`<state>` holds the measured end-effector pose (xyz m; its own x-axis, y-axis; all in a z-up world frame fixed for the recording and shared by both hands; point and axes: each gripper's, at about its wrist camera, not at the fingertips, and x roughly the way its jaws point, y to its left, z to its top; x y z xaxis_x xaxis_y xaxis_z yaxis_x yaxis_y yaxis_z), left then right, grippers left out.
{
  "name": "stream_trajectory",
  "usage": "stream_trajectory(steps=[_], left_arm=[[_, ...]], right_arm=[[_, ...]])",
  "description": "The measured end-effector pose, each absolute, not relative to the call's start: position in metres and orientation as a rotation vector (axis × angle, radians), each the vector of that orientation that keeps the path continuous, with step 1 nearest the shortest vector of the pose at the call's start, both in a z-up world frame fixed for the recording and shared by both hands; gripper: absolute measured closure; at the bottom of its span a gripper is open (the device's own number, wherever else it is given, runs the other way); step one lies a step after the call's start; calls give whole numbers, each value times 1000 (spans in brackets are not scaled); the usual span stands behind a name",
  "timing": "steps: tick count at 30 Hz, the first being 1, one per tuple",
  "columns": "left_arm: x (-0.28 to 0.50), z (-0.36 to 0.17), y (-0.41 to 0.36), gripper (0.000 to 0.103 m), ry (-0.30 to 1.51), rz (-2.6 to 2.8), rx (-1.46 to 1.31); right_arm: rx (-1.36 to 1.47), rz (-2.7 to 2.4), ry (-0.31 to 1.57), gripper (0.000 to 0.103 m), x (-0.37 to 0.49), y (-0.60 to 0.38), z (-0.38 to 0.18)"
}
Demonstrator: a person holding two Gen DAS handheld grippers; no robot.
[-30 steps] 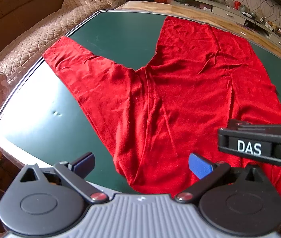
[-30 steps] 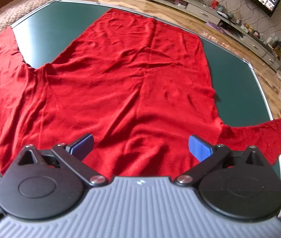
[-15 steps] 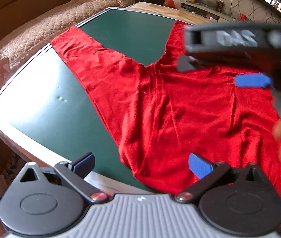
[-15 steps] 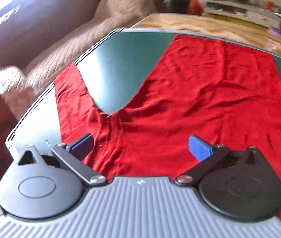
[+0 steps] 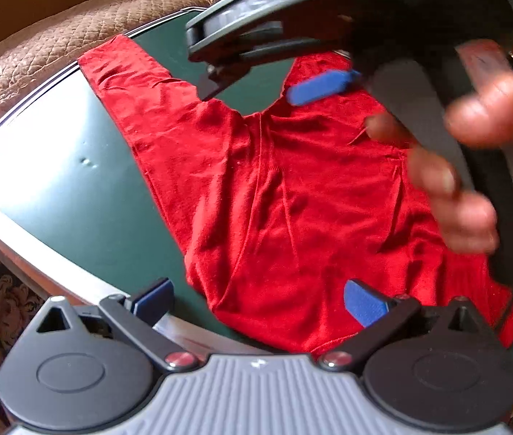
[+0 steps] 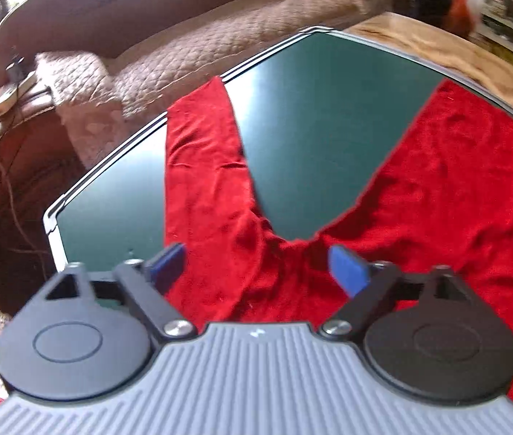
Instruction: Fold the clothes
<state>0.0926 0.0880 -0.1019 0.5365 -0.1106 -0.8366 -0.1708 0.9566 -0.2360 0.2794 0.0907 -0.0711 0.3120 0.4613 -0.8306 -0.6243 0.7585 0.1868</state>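
Lying spread flat and unfolded on the dark green table (image 6: 329,116), a red long-sleeved garment (image 5: 292,199), one sleeve (image 6: 202,166) reaching out to the table's left edge by the quilted sofa (image 6: 220,47). Having swung, within the last second, from above the garment's middle across toward that sleeve: the right gripper (image 6: 256,264), now hovering over the armpit with blue pads spread wide and pinching nothing, the person's hand (image 5: 474,166) wrapped round its handle. Keeping to the near edge all the while: the left gripper (image 5: 256,301), likewise spread and empty, over the garment's near end. Pointing, by that swing, to the sleeve as the likely part to be gathered inward; no fold showing so far.
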Motion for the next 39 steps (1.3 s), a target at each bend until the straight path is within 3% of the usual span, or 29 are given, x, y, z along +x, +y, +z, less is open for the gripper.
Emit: stream_trajectory(steps=[11, 15, 19, 20, 21, 24, 31, 39], left_arm=[[91, -102, 89, 0, 1012, 50, -304], [92, -101, 95, 0, 1009, 58, -325], [93, -99, 100, 0, 1011, 69, -349], [94, -99, 100, 0, 1010, 72, -348], [94, -98, 101, 0, 1009, 74, -346], [96, -97, 103, 0, 1006, 85, -342], [103, -93, 116, 0, 990, 113, -369], [113, -85, 112, 0, 962, 79, -367]], right_arm=[[-278, 743, 1078, 26, 313, 148, -83], [-257, 727, 1134, 49, 332, 149, -103], [-231, 757, 1167, 54, 337, 144, -111], [-224, 766, 1175, 62, 338, 143, -112], [-215, 776, 1181, 78, 339, 143, -112], [-209, 800, 1176, 94, 338, 139, -111], [-109, 838, 1084, 96, 334, 99, -76], [-30, 785, 1027, 96, 307, -14, -33]])
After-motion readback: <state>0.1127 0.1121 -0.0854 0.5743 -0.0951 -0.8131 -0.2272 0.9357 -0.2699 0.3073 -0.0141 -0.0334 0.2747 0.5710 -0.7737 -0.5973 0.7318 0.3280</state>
